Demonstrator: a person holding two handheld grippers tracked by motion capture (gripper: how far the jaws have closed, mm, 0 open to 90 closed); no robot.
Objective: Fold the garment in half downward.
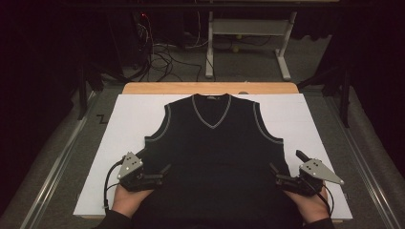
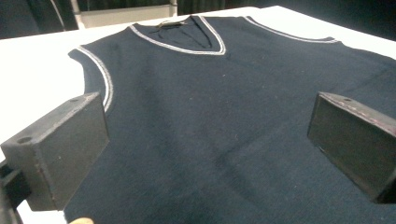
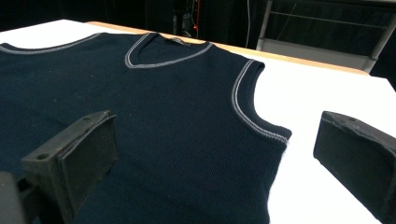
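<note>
A dark navy sleeveless vest (image 1: 215, 143) with a pale-trimmed V-neck lies flat on the white sheet (image 1: 124, 124), neck toward the far side. My left gripper (image 1: 164, 174) rests at the vest's lower left edge and points inward, open with nothing between its jaws. My right gripper (image 1: 276, 174) mirrors it at the lower right edge, also open and empty. In the left gripper view the vest (image 2: 210, 93) spreads out beyond the wide-apart gripper (image 2: 208, 140). In the right gripper view the vest (image 3: 163, 116) and its armhole lie ahead of the spread gripper (image 3: 215, 154).
The white sheet covers a wooden table whose back edge (image 1: 210, 88) shows beyond the collar. Metal rails (image 1: 57, 162) run along both sides. Behind the table stand a grey desk frame (image 1: 248, 28) and loose cables (image 1: 162, 52) on the floor.
</note>
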